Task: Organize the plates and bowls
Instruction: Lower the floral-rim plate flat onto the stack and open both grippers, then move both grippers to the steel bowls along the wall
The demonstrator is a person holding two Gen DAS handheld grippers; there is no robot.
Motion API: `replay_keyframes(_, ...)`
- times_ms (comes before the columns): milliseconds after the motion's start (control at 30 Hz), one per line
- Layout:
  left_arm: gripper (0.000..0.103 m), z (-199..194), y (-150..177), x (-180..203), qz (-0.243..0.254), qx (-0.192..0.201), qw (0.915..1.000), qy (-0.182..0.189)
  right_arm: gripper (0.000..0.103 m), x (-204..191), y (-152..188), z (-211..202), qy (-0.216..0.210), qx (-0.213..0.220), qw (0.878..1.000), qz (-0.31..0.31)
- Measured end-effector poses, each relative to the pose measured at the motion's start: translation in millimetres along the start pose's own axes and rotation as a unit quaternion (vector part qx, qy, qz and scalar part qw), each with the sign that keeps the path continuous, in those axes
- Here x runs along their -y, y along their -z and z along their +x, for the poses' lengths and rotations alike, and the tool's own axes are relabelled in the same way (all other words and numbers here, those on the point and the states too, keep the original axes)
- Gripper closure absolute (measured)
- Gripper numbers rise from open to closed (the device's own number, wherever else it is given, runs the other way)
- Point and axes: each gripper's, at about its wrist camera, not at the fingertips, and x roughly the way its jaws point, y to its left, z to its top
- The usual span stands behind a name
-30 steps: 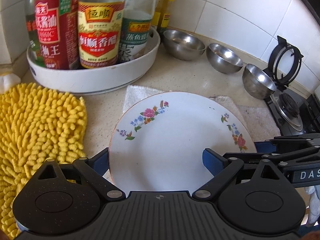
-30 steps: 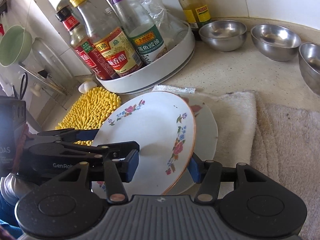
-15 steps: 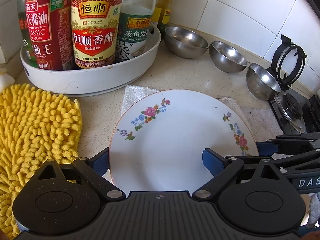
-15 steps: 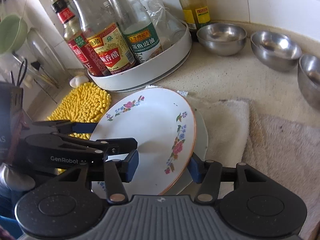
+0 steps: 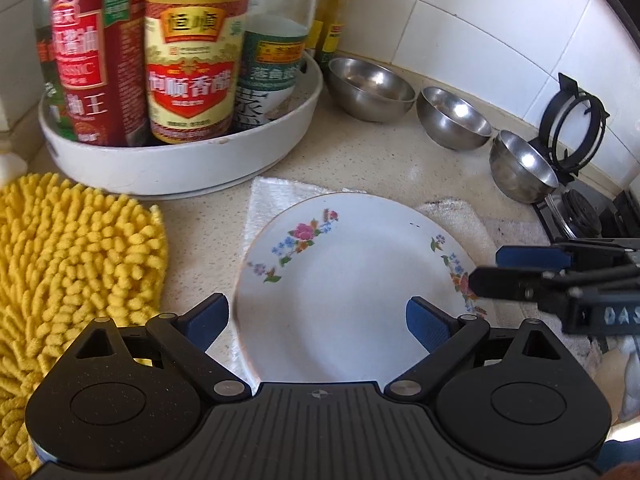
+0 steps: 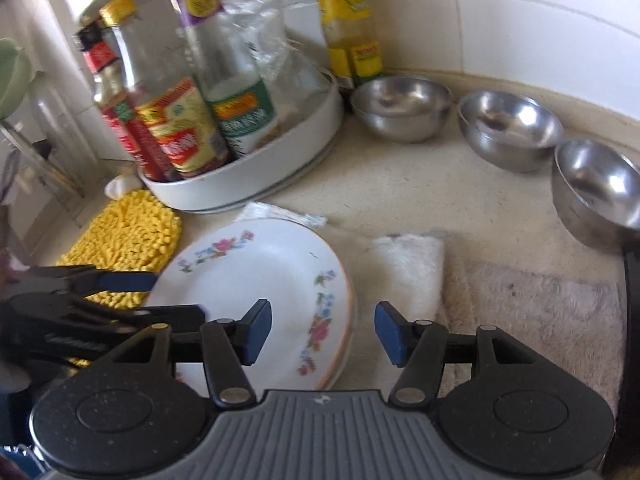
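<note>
A white plate with a flower pattern (image 5: 348, 280) lies flat on top of a second plate whose rim shows under it in the right wrist view (image 6: 340, 364). My left gripper (image 5: 318, 320) is open, its blue fingers on either side of the plate's near edge, not pinching it. My right gripper (image 6: 322, 332) is open above the plate's right rim (image 6: 280, 280) and holds nothing. Three steel bowls stand in a row at the back: a wide one (image 5: 370, 88), a middle one (image 5: 454, 122) and a right one (image 5: 520, 166).
A white round tray (image 5: 180, 160) of sauce bottles stands at the back left. A yellow chenille mitt (image 5: 76, 256) lies left of the plates. A beige towel (image 6: 532, 312) covers the counter to the right. A stove burner (image 5: 580, 208) is at the far right.
The top plate was tilted and gripped by both grippers; now it lies flat on the lower plate. Both grippers have opened and the right one has pulled back to the right.
</note>
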Motion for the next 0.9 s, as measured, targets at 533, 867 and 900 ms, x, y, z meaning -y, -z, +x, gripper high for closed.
replay_keyframes(533, 0.001, 3.1, 7.1, 18.5, 0.010, -0.008, 0.9998, -0.016, 0.031, 1.2, 0.8, 6.7, -0.055, -0.010, 0.998, 0.006)
replay_keyframes(867, 0.002, -12.7, 6.3, 14.5, 0.004, 0.002, 0.9976, -0.070, 0.031, 37.8, -12.2, -15.9, -0.049, 0.021, 0.998, 0.018)
replay_keyframes(900, 0.002, -17.4, 4.1, 15.3, 0.003, 0.008, 0.9972, -0.075, 0.031, 41.8, -14.5, -18.8, -0.046, 0.024, 0.999, 0.017)
